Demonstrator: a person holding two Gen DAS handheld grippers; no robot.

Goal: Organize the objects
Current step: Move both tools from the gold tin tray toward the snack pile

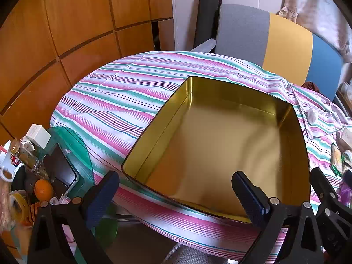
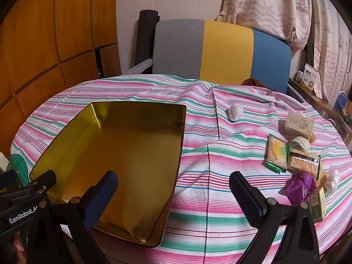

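Note:
An empty gold tin box (image 2: pixel 123 154) lies open on the striped tablecloth (image 2: pixel 220 198); it also shows in the left wrist view (image 1: pixel 220 145). My left gripper (image 1: pixel 176 195) is open and empty over the tin's near edge. My right gripper (image 2: pixel 173 194) is open and empty over the tin's near right corner. On the right lie a green cracker packet (image 2: pixel 276 154), a second cracker packet (image 2: pixel 304 164), a purple wrapped item (image 2: pixel 300 188), a small green box (image 2: pixel 318 204), a beige box (image 2: pixel 299 125), a rolled cloth (image 2: pixel 299 143) and a white wrapped item (image 2: pixel 235 111).
A grey, yellow and blue chair (image 2: pixel 220 50) stands behind the table. Wooden cabinets (image 1: pixel 66 22) are at the left. A cluttered glass side table (image 1: pixel 72 145) with an orange (image 1: pixel 43 189) and jars sits at the lower left. A shelf (image 2: pixel 312 88) stands at the right.

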